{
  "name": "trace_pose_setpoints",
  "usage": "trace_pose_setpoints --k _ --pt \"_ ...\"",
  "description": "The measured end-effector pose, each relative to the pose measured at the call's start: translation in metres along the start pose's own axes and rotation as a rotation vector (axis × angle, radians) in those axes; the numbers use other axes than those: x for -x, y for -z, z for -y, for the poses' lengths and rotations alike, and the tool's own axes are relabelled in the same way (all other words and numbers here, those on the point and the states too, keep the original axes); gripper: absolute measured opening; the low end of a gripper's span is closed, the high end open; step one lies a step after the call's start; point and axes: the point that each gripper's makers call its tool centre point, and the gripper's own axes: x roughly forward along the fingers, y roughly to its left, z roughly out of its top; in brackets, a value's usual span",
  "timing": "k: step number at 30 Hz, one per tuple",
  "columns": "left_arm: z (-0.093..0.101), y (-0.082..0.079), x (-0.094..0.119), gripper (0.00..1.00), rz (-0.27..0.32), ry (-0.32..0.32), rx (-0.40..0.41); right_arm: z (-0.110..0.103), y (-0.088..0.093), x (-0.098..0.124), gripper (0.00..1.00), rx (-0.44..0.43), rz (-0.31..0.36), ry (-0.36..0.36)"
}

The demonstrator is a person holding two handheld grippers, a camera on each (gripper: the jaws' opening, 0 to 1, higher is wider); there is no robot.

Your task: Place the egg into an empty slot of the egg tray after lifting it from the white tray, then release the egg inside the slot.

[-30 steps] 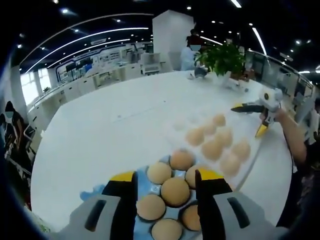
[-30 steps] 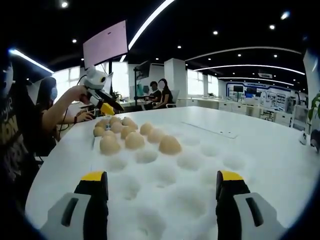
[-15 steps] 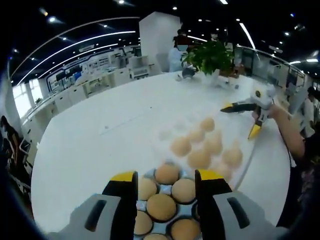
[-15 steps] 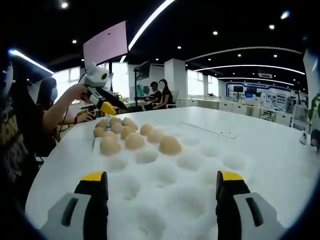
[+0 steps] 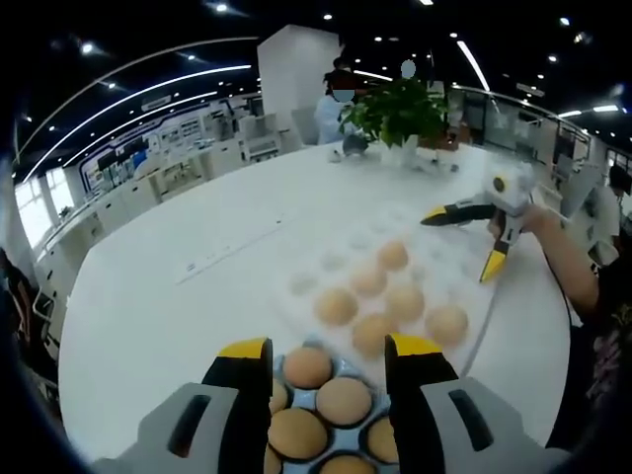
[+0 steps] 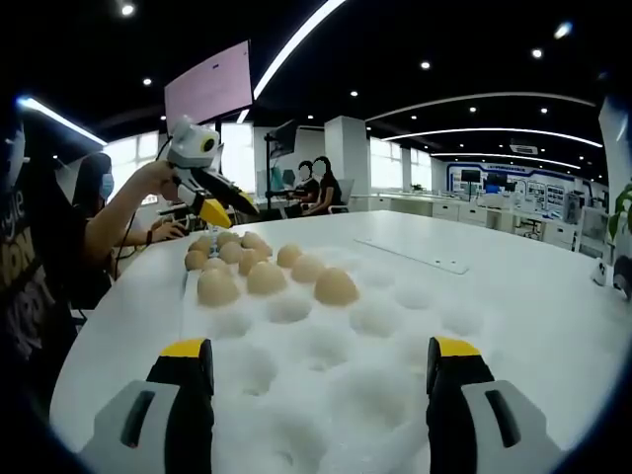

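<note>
The big white table [image 5: 188, 286] is the landmark, and everything sits on it. Since a second ago the left gripper [image 5: 326, 370] has lifted up and pulled back from the egg tray [image 5: 326, 420], so in the left gripper view the tray has slid lower and fewer of its eggs show. From the right gripper view, the left gripper [image 6: 202, 193] now hangs higher above the table than before. Its jaws stand apart with nothing between them. I think this means one egg has just been dropped off and the hand is free to fetch the next one. The right gripper [image 6: 321, 380] has not moved; it hovers low over the near end of the white tray [image 6: 395, 326], jaws wide apart and holding nothing. In the left gripper view the right gripper [image 5: 484, 222] sits at the far edge of that tray, held by a hand [image 5: 538, 217]. The white tray lies in the middle of the table and has many round dips. Most dips are bare, but six brown eggs [image 5: 336, 306] rest in a bunch at the end nearest the egg tray. The egg tray sits at the table edge close to the person, just beside the white tray, and every slot I can see holds an egg [image 5: 344, 400]. I cannot tell if any slot is free, since part of it is hidden. A plant [image 5: 400, 109] stands at the far side of the table.
</note>
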Motion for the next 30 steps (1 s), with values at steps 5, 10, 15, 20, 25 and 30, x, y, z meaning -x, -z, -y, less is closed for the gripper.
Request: trace_pose_setpoints --k 5,10,15,20,25,30 --pt "0.011 -0.007 -0.007 0.46 0.001 0.015 -0.014 0.0 0.0 0.0 0.93 -0.004 0.008 -0.003" --pt "0.027 -0.013 -0.014 0.46 0.003 0.033 -0.031 0.0 -0.001 0.001 0.93 -0.006 0.014 -0.006" --pt "0.037 -0.015 -0.02 0.46 0.001 0.045 -0.035 0.0 -0.001 0.001 0.93 -0.008 0.019 -0.008" --pt "0.044 -0.017 -0.023 0.45 -0.003 0.057 -0.045 0.0 -0.001 0.001 0.93 -0.007 0.019 -0.008" --pt "0.035 -0.02 -0.027 0.45 -0.005 0.066 -0.05 0.0 -0.001 0.001 0.93 -0.007 0.018 -0.008" --pt "0.033 -0.02 -0.031 0.45 -0.009 0.082 -0.059 0.0 -0.002 0.001 0.93 -0.009 0.025 -0.01"
